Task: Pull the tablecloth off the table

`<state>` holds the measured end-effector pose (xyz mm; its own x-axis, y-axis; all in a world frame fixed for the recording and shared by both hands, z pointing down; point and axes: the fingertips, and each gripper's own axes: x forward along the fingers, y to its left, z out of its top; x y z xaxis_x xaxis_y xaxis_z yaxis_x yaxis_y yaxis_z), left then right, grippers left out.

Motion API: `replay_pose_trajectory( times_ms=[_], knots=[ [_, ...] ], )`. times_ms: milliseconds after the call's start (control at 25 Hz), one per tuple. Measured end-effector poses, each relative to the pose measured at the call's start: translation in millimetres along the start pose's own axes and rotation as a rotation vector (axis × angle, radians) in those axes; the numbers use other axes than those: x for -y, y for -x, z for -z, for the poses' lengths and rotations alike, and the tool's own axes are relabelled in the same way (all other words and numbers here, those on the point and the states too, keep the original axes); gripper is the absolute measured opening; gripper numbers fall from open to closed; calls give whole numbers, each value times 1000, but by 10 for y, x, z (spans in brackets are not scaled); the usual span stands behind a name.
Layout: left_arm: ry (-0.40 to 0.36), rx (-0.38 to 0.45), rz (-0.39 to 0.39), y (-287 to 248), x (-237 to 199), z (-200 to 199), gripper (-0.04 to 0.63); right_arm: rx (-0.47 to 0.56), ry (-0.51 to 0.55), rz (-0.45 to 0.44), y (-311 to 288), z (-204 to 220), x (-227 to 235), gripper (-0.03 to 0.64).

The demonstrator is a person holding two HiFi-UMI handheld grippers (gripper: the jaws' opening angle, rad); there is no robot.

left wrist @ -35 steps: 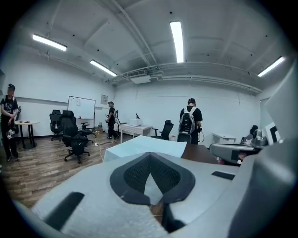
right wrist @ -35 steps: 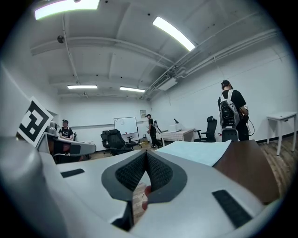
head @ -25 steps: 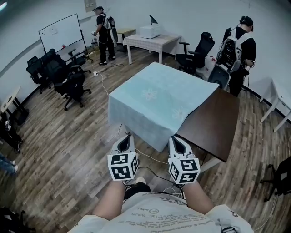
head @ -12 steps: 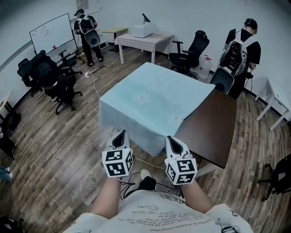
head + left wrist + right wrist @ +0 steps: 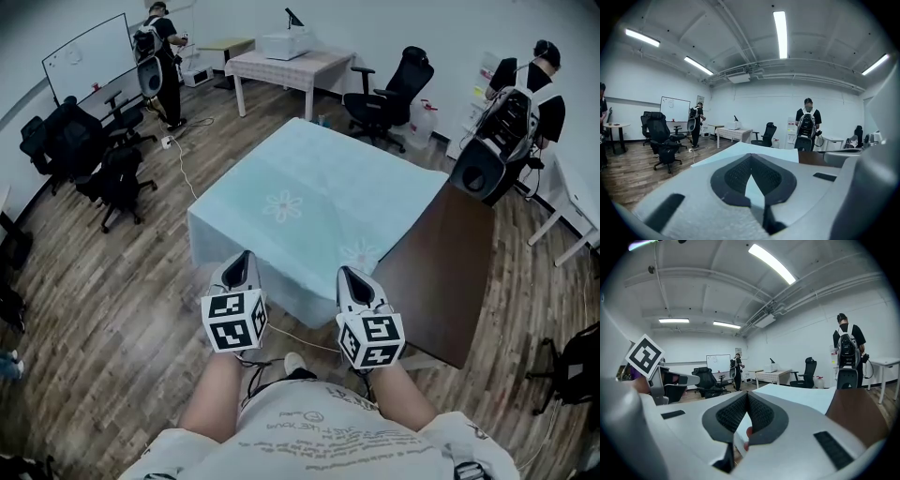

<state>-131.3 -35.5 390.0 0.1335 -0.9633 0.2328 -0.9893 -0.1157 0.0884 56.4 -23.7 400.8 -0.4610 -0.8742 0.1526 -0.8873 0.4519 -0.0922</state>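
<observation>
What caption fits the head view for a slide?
Light-blue tablecloth clamped by left gripper and right gripper, brown table partly bared.

Office-type workroom, open plan. Landmark: brown surface [image 5: 441,272], mid-room.
- Beyond it, far left: whiteboard [image 5: 86,56], with a cluster of black swivel chairs [image 5: 103,169] in front.
- Straight beyond it: second table [image 5: 291,66] carrying a white box-shaped machine [image 5: 286,44], and 1 more swivel chair [image 5: 389,89] just right of that.
- Right of it: white desk [image 5: 572,202].
- Around it: wood-plank floor [image 5: 112,281], white walls.
- Overhead: strip lights [image 5: 780,28], exposed ducting [image 5: 740,77].
- 1 person with backpack [image 5: 155,42] by the whiteboard, another [image 5: 520,108] at the landmark's far right corner.
</observation>
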Motion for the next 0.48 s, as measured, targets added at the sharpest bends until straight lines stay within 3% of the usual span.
replay_pose_trajectory(
  times_ms=[480],
  knots=[
    [15, -68, -52, -1259, -609, -45, 13, -27, 3, 43, -1229, -130, 466, 9]
  ],
)
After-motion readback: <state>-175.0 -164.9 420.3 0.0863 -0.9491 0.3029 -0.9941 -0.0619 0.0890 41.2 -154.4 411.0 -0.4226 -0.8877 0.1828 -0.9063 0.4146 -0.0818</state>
